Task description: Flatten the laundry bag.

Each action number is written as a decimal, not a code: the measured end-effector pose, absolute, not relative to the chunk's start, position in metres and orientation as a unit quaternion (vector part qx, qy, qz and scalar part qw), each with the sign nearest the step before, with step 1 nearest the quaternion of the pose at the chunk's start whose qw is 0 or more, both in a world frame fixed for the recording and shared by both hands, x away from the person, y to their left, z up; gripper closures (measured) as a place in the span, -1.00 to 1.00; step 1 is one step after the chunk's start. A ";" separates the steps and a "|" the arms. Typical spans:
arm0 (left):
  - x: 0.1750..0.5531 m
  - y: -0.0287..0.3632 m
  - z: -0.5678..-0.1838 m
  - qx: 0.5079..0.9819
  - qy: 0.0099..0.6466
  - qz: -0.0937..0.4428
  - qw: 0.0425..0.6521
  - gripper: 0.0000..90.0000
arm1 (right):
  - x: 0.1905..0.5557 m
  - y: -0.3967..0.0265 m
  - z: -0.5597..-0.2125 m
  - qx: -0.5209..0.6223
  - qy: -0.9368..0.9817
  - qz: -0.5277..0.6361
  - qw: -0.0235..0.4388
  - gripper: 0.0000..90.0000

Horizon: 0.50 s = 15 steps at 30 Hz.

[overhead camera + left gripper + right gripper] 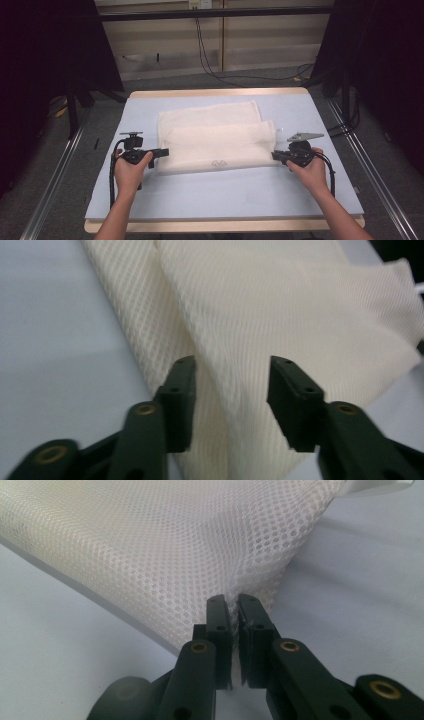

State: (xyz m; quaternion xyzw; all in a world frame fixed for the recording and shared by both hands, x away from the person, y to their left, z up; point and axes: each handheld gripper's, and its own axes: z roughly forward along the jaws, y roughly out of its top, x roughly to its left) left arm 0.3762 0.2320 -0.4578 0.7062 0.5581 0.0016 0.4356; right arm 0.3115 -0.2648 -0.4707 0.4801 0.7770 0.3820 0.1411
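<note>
Mesh cloth (215,142): light, limp. Right claw (234,605) pinches its 3 o'clock edge; left claw (232,377) spread at 9 o'clock.

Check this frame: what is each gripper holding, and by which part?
The right gripper is shut on the white mesh bag, pinching its right edge. The left gripper holds nothing: its jaws stand apart around the bag's left edge.

high view: table (225,195) evenly lit from above, surroundings dark, soft overall, faint shadows under hands
left gripper view: bright, cloth (280,315) slightly blurred, jaws soft at bottom edge
right gripper view: mesh sharp near jaws, blurring farther off
</note>
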 end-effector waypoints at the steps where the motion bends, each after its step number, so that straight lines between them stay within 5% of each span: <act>1: 0.386 0.229 -0.458 0.697 0.570 0.007 0.435 0.05 | 0.312 -0.266 -0.472 0.478 0.777 0.385 0.140 0.87; 6: 0.406 0.227 -0.466 0.693 0.581 0.007 0.427 0.02 | 0.312 -0.267 -0.473 0.476 0.777 0.388 0.139 0.86; 11: 0.406 0.222 -0.463 0.701 0.576 -0.002 0.420 0.70 | 0.312 -0.266 -0.474 0.473 0.779 0.386 0.140 0.86; 15: 0.387 0.221 -0.440 0.712 0.540 -0.013 0.450 0.84 | 0.311 -0.264 -0.474 0.476 0.779 0.380 0.147 0.85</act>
